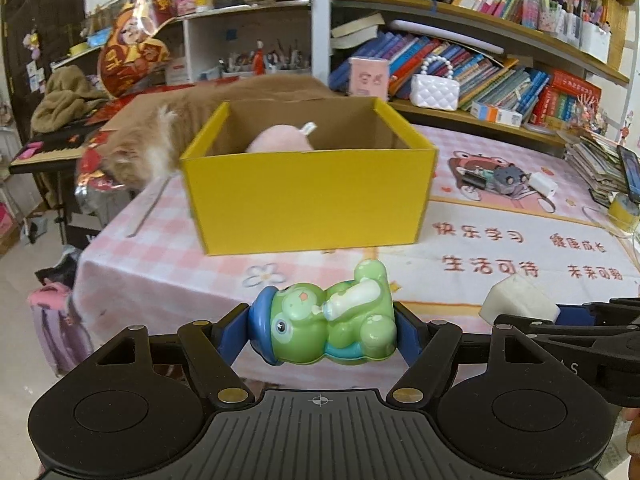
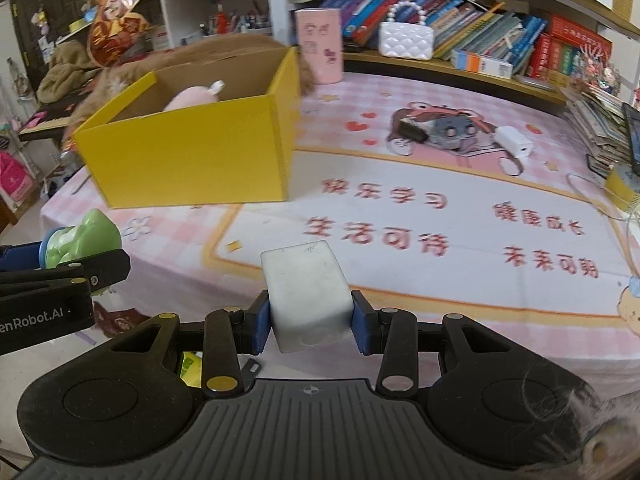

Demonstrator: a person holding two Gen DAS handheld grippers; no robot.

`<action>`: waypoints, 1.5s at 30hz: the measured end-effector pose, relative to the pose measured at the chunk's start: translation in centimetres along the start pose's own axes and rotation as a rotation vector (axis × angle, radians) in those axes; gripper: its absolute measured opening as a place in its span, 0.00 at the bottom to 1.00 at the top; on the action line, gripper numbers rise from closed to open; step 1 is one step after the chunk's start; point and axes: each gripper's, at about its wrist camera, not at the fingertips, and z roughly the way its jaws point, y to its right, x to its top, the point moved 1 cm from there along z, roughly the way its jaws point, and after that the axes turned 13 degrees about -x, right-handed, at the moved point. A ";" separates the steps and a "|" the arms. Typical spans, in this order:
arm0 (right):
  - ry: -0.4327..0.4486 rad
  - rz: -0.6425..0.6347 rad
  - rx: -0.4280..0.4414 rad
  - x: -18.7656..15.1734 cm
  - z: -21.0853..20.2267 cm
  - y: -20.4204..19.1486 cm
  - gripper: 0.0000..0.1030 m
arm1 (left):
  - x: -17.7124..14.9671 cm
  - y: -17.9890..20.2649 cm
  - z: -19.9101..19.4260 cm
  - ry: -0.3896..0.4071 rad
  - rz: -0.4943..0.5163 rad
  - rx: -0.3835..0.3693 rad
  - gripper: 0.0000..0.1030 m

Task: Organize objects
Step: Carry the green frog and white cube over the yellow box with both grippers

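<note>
My left gripper point(image 1: 322, 330) is shut on a green frog toy point(image 1: 332, 320) with a blue cap, held above the table's near edge in front of the yellow box point(image 1: 308, 200). The toy also shows in the right wrist view point(image 2: 80, 240). My right gripper point(image 2: 310, 320) is shut on a white block point(image 2: 308, 294), held to the right of the left gripper; the block also shows in the left wrist view point(image 1: 518, 300). The open box point(image 2: 192, 160) holds a pink plush point(image 1: 280, 140), which also shows in the right wrist view point(image 2: 192, 98).
An orange cat point(image 1: 160, 140) lies behind the box at the table's left edge. A pink cup point(image 2: 320, 44), a white charger point(image 2: 514, 140), a small grey gadget point(image 2: 448, 130) and a yellow tape roll point(image 2: 620, 186) sit on the pink tablecloth point(image 2: 400, 200). Bookshelves point(image 1: 480, 60) line the back.
</note>
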 end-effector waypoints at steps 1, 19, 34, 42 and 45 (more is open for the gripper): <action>0.001 -0.003 0.005 -0.1 -0.2 -0.6 0.36 | -0.2 -0.4 -0.4 0.001 -0.002 0.005 0.72; 0.047 -0.098 0.055 0.2 -2.4 -6.7 0.36 | -1.0 -5.0 -4.1 0.065 -0.061 0.048 0.72; 0.152 -0.120 0.088 4.2 -2.0 -7.7 0.36 | 3.0 -5.7 -4.4 0.171 -0.058 0.046 0.72; 0.202 -0.095 0.105 8.6 -0.7 -7.0 0.36 | 7.2 -5.8 -2.8 0.245 -0.038 0.065 0.72; 0.222 -0.095 0.112 10.4 0.3 -6.9 0.36 | 8.8 -6.0 -1.6 0.259 -0.040 0.076 0.72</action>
